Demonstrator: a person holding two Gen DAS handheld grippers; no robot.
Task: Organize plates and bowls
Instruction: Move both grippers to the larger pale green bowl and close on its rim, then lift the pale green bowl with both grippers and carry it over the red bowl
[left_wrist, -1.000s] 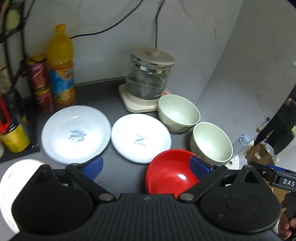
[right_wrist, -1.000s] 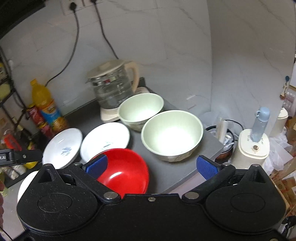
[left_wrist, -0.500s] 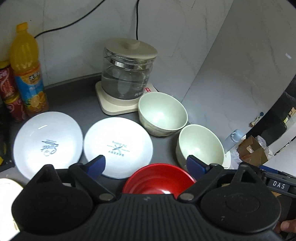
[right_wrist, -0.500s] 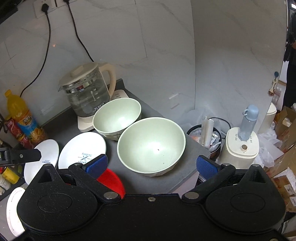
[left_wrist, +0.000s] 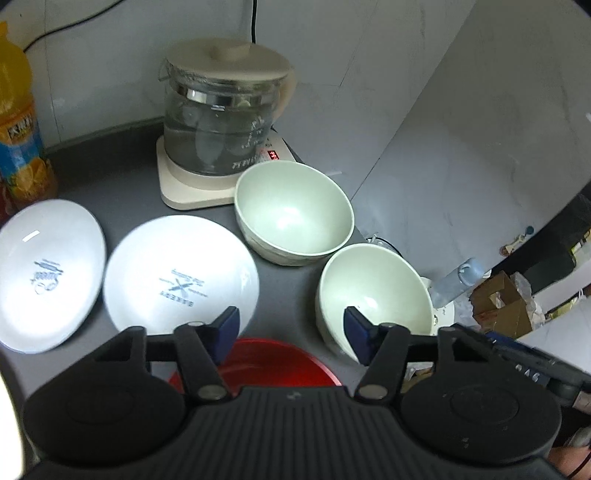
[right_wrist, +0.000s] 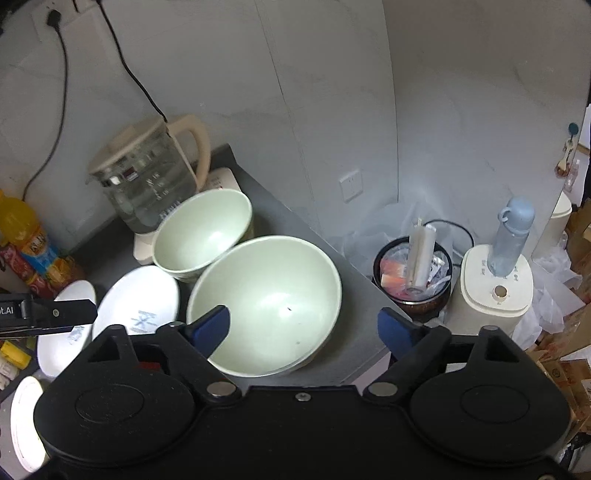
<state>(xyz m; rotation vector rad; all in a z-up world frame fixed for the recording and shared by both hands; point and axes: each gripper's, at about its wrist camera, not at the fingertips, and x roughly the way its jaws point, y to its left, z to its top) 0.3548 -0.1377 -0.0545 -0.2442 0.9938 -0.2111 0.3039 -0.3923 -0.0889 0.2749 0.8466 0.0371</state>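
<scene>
Left wrist view: your left hand-held gripper hangs wide and empty over the red bowl — two white plates just beyond on the desk. Right wrist view: your right hand-held gripper gapes wide, empty, straddling the near pale green bowl — its twin touches behind.

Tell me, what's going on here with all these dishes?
A person holds a two-finger gripper in each hand over a grey counter to tidy dishes. Neither holds anything yet. The right gripper, open, hangs by the near green bowl. The left gripper, also open, hangs above the red bowl. A second green bowl, two white plates and a kettle sit untouched.
</scene>
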